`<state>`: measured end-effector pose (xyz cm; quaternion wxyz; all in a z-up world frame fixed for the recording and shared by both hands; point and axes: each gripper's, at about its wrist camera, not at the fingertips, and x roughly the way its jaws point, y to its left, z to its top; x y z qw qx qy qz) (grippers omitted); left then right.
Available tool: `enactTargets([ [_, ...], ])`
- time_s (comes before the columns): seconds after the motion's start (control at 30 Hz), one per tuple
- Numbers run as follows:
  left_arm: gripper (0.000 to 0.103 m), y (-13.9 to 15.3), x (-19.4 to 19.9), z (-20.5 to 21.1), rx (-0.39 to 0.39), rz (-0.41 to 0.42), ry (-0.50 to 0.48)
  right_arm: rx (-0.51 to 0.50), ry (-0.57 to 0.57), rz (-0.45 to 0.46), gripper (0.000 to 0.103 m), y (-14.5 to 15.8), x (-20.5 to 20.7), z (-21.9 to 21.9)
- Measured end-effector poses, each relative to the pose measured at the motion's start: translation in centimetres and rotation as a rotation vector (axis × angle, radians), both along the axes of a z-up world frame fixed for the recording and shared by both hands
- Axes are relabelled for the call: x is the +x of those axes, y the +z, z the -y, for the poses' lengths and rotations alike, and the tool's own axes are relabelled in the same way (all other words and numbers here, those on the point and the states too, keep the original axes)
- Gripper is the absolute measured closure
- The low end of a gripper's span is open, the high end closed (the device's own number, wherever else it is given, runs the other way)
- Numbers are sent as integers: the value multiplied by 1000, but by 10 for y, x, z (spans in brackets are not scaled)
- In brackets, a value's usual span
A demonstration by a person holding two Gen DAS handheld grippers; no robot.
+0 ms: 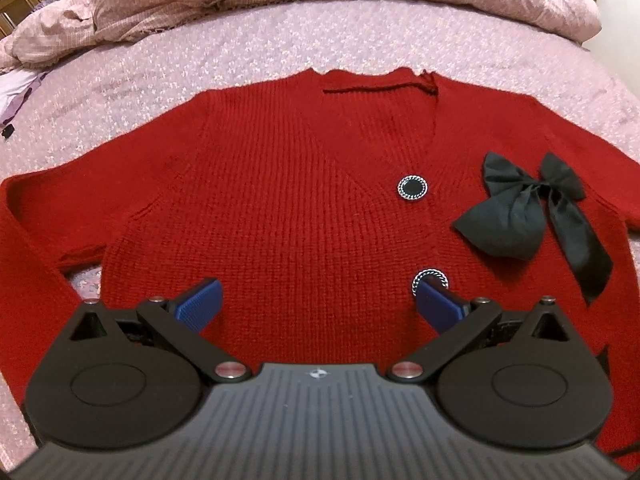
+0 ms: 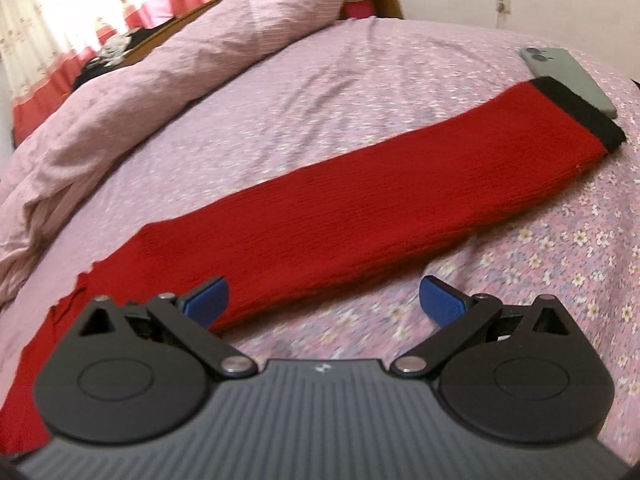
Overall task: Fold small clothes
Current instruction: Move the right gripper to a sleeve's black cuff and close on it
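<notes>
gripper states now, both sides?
Left gripper: open, empty, over the red cardigan.
Right gripper: open, empty, by the sleeve.

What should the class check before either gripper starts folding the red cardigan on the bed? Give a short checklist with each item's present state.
1. Cardigan lies flat, front up: ok.
2. Left gripper open, holding nothing: ok.
3. Right gripper open, holding nothing: ok.
4. Sleeve stretched out straight: ok.
5. Cuff free of other things: not ok, a phone lies against it.
6. Black bow lying flat: cannot tell.
</notes>
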<state>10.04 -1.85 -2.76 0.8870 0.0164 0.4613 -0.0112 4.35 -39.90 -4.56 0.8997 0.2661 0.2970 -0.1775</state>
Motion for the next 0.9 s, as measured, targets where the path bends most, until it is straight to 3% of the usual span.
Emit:
enactTargets([
  [0.47,0,-19,15,-2,5,-34,35,-67,-119,9,0,-19,20,32],
  [0.6,0,-20,15,1,17,-30,27,-102,-121,25,0,-22,25,37],
  [0.9,0,-22,16,1,17,-26,25,-60,-95,78,0,-23,22,49],
])
